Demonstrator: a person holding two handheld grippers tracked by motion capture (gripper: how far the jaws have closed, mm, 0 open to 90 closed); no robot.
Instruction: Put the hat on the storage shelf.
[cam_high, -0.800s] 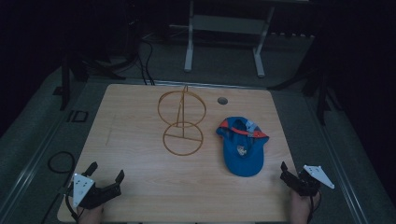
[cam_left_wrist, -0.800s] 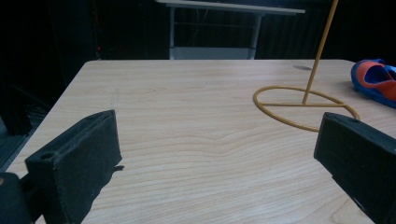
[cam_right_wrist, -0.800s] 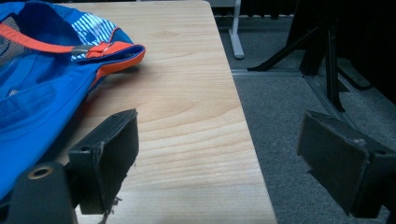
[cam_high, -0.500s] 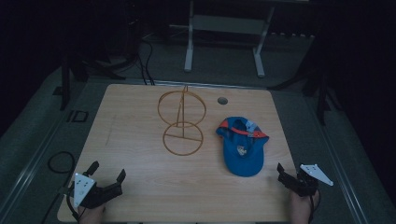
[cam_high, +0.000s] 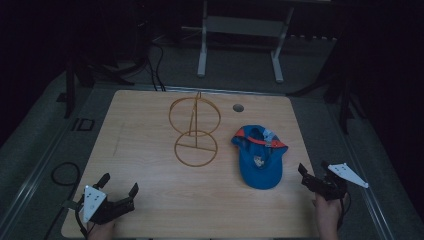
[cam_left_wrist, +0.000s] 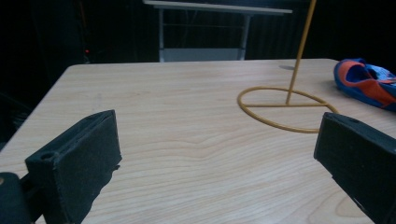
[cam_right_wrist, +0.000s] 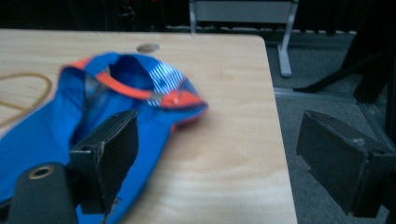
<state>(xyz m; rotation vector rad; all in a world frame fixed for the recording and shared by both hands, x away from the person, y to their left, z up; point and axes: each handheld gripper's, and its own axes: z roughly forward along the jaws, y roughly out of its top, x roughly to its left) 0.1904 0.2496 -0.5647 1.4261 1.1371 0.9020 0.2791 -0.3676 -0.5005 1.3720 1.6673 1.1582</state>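
Note:
A blue cap (cam_high: 260, 159) with orange trim lies upside down on the right half of the wooden table (cam_high: 150, 125). It also shows in the right gripper view as the blue cap (cam_right_wrist: 56, 116), just ahead of the left jaw. A gold wire stand (cam_high: 195, 130) with a ring base and an upright ring rises at the table's middle; its base (cam_left_wrist: 285, 107) lies ahead of the left gripper. My left gripper (cam_high: 118, 185) rests open at the front left corner, holding nothing. My right gripper (cam_high: 314, 172) stands open at the right edge beside the cap's brim.
A small round hole (cam_high: 238, 107) sits in the tabletop behind the cap. Beyond the table's far edge stands a white metal frame (cam_high: 240, 40) on a dark floor. A cable (cam_high: 62, 172) loops on the floor at the left.
My right gripper has shifted slightly left toward the cap. The left gripper, cap and stand have stayed in place.

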